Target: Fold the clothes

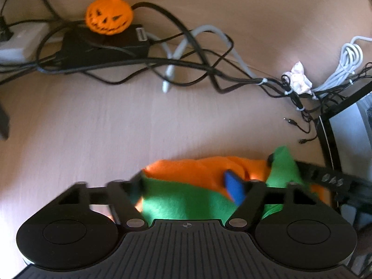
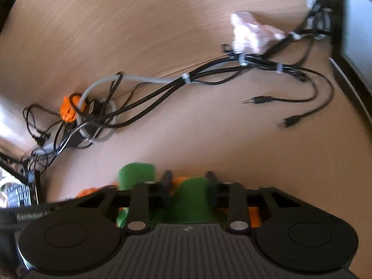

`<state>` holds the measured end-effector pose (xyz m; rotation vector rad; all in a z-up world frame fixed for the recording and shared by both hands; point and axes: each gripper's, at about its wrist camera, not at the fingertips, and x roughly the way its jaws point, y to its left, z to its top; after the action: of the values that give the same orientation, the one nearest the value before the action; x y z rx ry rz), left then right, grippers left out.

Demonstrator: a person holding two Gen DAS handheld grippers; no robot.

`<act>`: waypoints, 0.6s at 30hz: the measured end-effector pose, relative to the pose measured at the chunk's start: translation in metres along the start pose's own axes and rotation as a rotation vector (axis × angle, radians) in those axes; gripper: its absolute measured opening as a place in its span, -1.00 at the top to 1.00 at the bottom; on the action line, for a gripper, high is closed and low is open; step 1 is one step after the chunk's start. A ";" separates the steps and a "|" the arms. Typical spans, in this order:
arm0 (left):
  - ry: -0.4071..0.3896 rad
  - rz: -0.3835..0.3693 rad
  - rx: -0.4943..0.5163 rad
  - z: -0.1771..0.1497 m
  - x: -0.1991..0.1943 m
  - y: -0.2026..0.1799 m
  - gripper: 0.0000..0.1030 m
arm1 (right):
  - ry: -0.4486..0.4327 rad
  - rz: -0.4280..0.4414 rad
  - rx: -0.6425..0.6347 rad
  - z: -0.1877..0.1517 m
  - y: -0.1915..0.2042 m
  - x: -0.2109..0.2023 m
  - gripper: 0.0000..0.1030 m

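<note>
While both grippers sit low over the garment (image 1: 186,200), the folding looks barely started. In the left wrist view the green and orange cloth lies bunched on the wooden table (image 1: 116,127), right under the left gripper (image 1: 188,186). Its jaws stand partly spread with the cloth between them; one blue pad (image 1: 234,188) rests against the orange part, but the blur keeps me from saying whether they pinch it.

In the right wrist view the right gripper (image 2: 188,186) has its jaws drawn close on a raised strip of green cloth (image 2: 193,200), and they seem to be pinching it, though the edges are smeared.

No flat, squared panel shows anywhere. The cloth is humped and creased, with a green flap standing up at one side. I judge that the pick-up of two edges is in hand, and the spreading, folding over and smoothing are all left.

Farther off lie a tangle of cables (image 1: 186,69), a crumpled tissue (image 1: 300,79) and a small orange pumpkin (image 1: 108,15) on a black box (image 1: 102,48), well apart from the garment.
</note>
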<state>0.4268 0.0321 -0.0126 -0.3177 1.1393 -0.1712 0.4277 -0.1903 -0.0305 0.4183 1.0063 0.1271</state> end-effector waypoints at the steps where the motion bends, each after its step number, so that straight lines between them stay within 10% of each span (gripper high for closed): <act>1: 0.000 -0.004 0.004 0.002 0.002 -0.001 0.11 | -0.008 -0.009 -0.021 -0.001 0.004 0.000 0.63; 7: -0.099 -0.024 0.062 0.029 -0.019 -0.022 0.95 | -0.084 0.004 -0.090 0.011 0.023 -0.024 0.73; 13: -0.323 -0.096 0.212 0.037 -0.095 -0.059 0.95 | -0.229 0.052 -0.149 0.025 0.042 -0.080 0.97; 18: -0.310 -0.085 0.243 0.008 -0.108 -0.060 0.88 | -0.255 0.040 -0.160 0.005 0.044 -0.101 0.97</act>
<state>0.3915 0.0083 0.1041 -0.1694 0.7886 -0.3211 0.3817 -0.1813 0.0688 0.2997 0.7312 0.1835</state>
